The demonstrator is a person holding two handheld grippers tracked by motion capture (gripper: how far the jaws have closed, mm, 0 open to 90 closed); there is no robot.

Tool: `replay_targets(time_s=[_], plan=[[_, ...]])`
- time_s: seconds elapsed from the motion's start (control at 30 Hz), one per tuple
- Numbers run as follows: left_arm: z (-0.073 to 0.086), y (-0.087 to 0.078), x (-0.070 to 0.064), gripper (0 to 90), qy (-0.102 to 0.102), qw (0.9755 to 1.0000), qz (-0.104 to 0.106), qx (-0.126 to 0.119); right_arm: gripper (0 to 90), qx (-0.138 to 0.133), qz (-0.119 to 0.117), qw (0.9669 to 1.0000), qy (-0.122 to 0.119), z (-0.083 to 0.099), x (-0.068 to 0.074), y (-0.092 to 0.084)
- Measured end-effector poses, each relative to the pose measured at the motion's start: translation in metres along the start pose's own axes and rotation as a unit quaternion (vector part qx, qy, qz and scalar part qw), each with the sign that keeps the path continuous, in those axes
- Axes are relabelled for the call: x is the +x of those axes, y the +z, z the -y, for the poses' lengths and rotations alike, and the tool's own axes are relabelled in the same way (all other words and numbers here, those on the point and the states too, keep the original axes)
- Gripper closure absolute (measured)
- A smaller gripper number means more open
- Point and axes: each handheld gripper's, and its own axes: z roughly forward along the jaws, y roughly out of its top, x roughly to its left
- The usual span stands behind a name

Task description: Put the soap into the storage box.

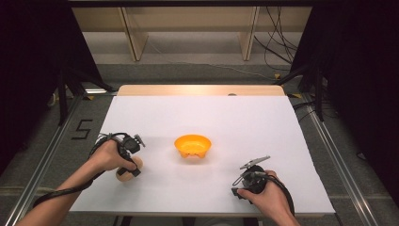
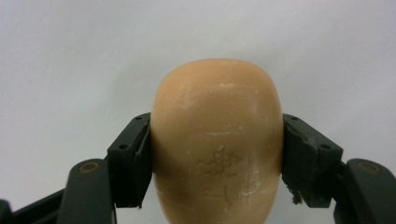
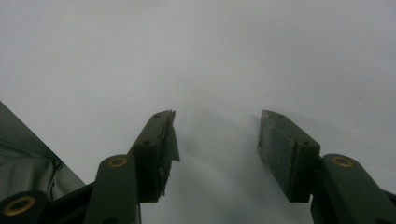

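A tan egg-shaped object (image 2: 217,140) with faint scratched marks sits squeezed between both pads of my left gripper (image 2: 217,158). From the high view this tan object (image 1: 123,173) shows below my left gripper (image 1: 131,165), just over the white table's left front part. An orange bowl (image 1: 192,145) stands at the table's middle, to the right of that hand. Down at the front right, my right gripper (image 1: 237,186) points at the table, and in its own view my right gripper (image 3: 217,140) stands open with nothing but white surface between its pads.
The white sheet (image 1: 235,117) covers the table, with a wooden strip (image 1: 197,90) along its far edge. Black frame legs and cables (image 1: 277,52) stand on the floor beyond. A metal rail (image 1: 42,165) runs beside the table's left edge.
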Motion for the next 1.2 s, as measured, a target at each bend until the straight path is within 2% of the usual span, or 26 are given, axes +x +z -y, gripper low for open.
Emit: replay_targets(time_s=[0.1,0.13,0.17,0.23,0.27,0.3,0.4,0.47,0.57,0.6,0.63,0.73,0.83,0.9,0.93,0.97,1.0,1.17,1.2], plan=[[-0.003,-0.003,0.0,32.5,0.006,0.9999,0.005,-0.009,46.1,-0.008,0.002,1.0,-0.003,0.0,0.0,-0.001],[-0.006,-0.007,0.003,32.5,0.028,0.9994,0.002,-0.02,46.3,-0.015,0.007,0.9999,0.002,0.0,0.001,-0.004],[-0.006,-0.007,0.003,32.5,0.028,0.9994,0.002,-0.02,46.3,-0.026,0.01,0.9996,-0.006,0.0,0.0,-0.004],[-0.009,-0.011,0.002,32.4,0.029,0.9994,0.001,-0.02,46.4,-0.028,0.014,0.9995,-0.001,-0.001,0.0,-0.006],[-0.011,-0.014,0.002,32.5,0.031,0.9992,0.001,-0.024,46.4,-0.026,0.014,0.9995,0.011,-0.001,0.0,-0.009],[-0.012,-0.015,0.003,32.5,0.032,0.9991,0.0,-0.027,46.5,-0.036,0.014,0.9993,0.001,-0.001,-0.001,-0.008],[-0.016,-0.02,0.003,32.5,0.035,0.9988,-0.001,-0.035,46.7,-0.038,0.016,0.9992,0.003,0.0,-0.002,-0.009],[-0.018,-0.022,0.003,32.5,0.035,0.9985,-0.002,-0.043,47.2,-0.03,0.013,0.9993,0.019,0.0,0.001,-0.011],[-0.021,-0.025,0.003,32.5,0.041,0.9982,-0.001,-0.043,48.0,-0.043,0.018,0.9989,0.007,0.0,0.0,-0.013],[-0.022,-0.026,0.002,32.5,0.036,0.9981,0.0,-0.05,48.4,-0.052,0.017,0.9984,0.017,0.0,0.001,-0.015],[-0.023,-0.027,0.002,32.5,0.038,0.9981,-0.001,-0.049,48.7,-0.061,0.023,0.9978,0.013,0.0,0.0,-0.018],[-0.029,-0.03,0.0,32.5,0.044,0.9975,-0.001,-0.055,49.4,-0.082,0.023,0.9961,0.023,0.003,0.001,-0.02],[-0.033,-0.033,-0.001,32.5,0.048,0.997,-0.003,-0.061,50.1,-0.084,0.029,0.9955,0.031,0.004,0.001,-0.025],[-0.035,-0.034,-0.002,32.5,0.051,0.9966,-0.005,-0.064,50.3,-0.105,0.036,0.9932,0.036,0.006,0.001,-0.026],[-0.037,-0.035,-0.003,32.5,0.052,0.9965,-0.005,-0.065,50.3,-0.11,0.041,0.993,0.014,0.006,-0.003,-0.028],[-0.037,-0.035,-0.003,32.5,0.052,0.9965,-0.005,-0.065,50.3,-0.12,0.042,0.9918,0.009,0.006,-0.004,-0.029],[-0.038,-0.036,-0.003,32.5,0.053,0.9964,-0.004,-0.066,50.3,-0.12,0.047,0.9914,0.022,0.007,-0.002,-0.031],[-0.046,-0.039,-0.006,32.5,0.064,0.9951,-0.005,-0.075,50.3,-0.138,0.058,0.9884,0.028,0.011,-0.003,-0.036],[-0.047,-0.04,-0.006,32.5,0.066,0.9951,-0.005,-0.074,50.3,-0.143,0.054,0.9879,0.029,0.011,-0.003,-0.036]])
